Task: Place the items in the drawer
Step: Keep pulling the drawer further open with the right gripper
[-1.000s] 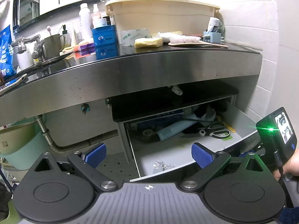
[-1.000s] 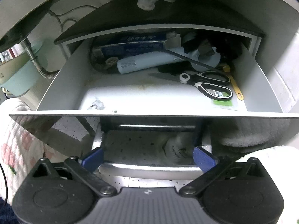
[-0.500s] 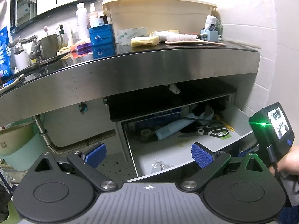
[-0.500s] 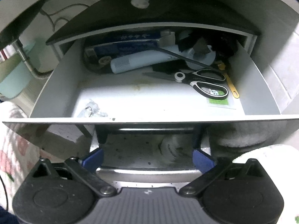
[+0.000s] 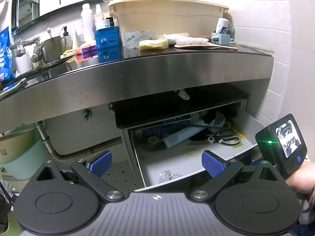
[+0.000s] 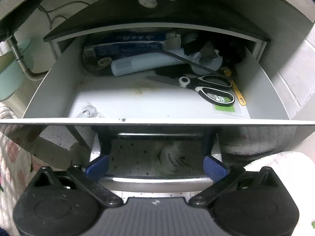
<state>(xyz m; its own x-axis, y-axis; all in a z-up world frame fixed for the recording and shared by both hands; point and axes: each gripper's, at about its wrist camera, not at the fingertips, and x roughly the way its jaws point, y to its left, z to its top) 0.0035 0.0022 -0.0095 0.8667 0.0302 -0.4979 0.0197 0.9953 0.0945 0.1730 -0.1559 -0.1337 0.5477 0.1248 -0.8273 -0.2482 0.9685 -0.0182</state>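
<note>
Judging by the drawer [image 6: 157, 106] standing pulled out just ahead of the right gripper [image 6: 156, 167], both it and the left gripper [image 5: 156, 162] with jaws apart and empty, only opening looks done, items on the bench [image 5: 137, 66] above remaining.

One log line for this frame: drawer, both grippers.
white drawer: open | left gripper: open, empty | right gripper: open, empty, at drawer front | black-handled scissors: in drawer

Open drawer [image 5: 189, 163] under steel counter [image 5: 137, 78]
</note>
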